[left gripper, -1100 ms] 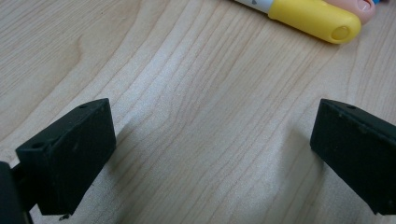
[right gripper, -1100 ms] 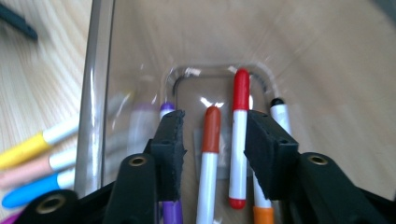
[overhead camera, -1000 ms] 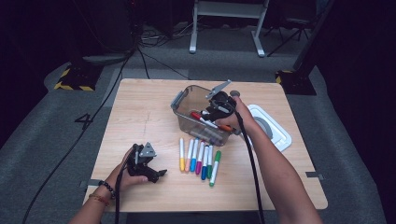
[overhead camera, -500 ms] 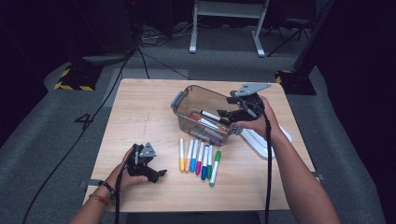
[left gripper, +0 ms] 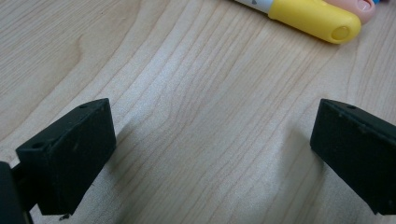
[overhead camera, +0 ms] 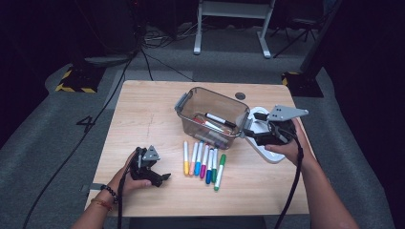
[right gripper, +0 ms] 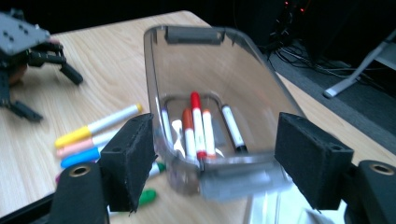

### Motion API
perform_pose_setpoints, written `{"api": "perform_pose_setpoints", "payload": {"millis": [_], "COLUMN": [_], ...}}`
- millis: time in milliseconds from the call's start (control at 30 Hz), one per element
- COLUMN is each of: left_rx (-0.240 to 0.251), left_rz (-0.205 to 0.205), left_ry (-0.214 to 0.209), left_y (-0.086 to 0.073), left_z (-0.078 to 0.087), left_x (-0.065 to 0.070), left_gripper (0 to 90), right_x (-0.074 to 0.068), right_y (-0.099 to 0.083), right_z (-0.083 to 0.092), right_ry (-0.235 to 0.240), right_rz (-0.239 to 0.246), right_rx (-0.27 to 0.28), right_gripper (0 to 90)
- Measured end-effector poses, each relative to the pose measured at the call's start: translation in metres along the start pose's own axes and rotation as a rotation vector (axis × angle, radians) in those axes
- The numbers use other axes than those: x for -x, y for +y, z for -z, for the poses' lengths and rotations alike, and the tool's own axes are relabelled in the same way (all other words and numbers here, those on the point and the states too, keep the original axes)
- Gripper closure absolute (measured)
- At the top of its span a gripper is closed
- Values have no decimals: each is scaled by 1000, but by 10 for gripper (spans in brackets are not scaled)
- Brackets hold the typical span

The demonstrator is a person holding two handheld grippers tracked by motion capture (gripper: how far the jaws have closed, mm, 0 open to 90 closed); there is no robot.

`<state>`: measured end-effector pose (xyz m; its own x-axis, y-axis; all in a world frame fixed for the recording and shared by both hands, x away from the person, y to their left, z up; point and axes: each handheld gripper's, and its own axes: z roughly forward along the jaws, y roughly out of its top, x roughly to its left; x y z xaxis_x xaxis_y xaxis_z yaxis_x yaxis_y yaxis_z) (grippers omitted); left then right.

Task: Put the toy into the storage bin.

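On the light wooden bench (overhead camera: 143,119) a clear grey plastic bin (overhead camera: 188,102) with grey end handles stands at the centre of the high view, slightly turned. Inside it lie several markers: a black-capped white one (overhead camera: 219,119) on top and red and orange ones (overhead camera: 206,125) beneath. In the right gripper view the same bin (right gripper: 224,65) sits ahead between the fingers, with a red marker (right gripper: 197,122), two orange ones and the black-tipped one lying along its floor.

The right gripper (overhead camera: 252,130) is at the right of the high view, just beside the bin's right end and over the white lid (overhead camera: 270,156) that lies flat on the bench there. Its fingers (right gripper: 133,154) have just been opening and now stand wide apart with nothing clamped; the bin's near end is seen in the gap beyond them, blurred.

Below the bin, at the lower centre of the high view, a row of loose markers lies side by side: yellow (overhead camera: 186,162), peach, blue, magenta, dark blue and green (overhead camera: 220,171), the green one angled slightly outward.

The left gripper (overhead camera: 160,177) rests at the lower left of the high view, near the yellow marker but apart from it. Its fingers (left gripper: 74,144) are spread wide on bare wood, empty, with the yellow cap (left gripper: 317,18) at the upper right of its own view.
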<state>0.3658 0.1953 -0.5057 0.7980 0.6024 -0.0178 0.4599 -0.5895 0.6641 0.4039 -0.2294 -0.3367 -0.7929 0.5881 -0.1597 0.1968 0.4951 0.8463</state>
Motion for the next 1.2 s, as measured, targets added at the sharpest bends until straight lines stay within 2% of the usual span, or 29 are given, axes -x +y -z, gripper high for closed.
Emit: {"api": "perform_pose_setpoints", "payload": {"millis": [67,233,367,500,667,733,833,1000,1200], "left_rx": [0,-1,-1,0,0,0,0,0,-1], "left_rz": [-1,-1,-1,-2,-1,-1,-1,-1,0], "left_ry": [-1,0,0,-1,-1,-1,-1,-1,1], "left_y": [0,0,0,0,0,0,0,0,0], "left_z": [0,0,0,0,0,0,0,0,0], "left_x": [0,0,0,0,0,0,0,0,0], "left_gripper": [6,5,5,5,5,5,5,5,5], "right_x": [-3,-9,-16,-26,-35,-42,-54,-63,-71], "right_y": [-10,-37,-58,-78,-96,-101,-104,-102,-103], "right_z": [7,19,19,6,-11,-24,-44,-69,-92], "right_ry": [-23,-33,-29,-30,-8,10,24,70,77], "right_rz": [2,-27,-57,-58,-93,-101,-71,-102,-113], "right_rx": [-1,3,-5,-63,-74,-89,-127,-141,-180], "right_gripper": [278,265,259,249,237,242,257,290,313]}}
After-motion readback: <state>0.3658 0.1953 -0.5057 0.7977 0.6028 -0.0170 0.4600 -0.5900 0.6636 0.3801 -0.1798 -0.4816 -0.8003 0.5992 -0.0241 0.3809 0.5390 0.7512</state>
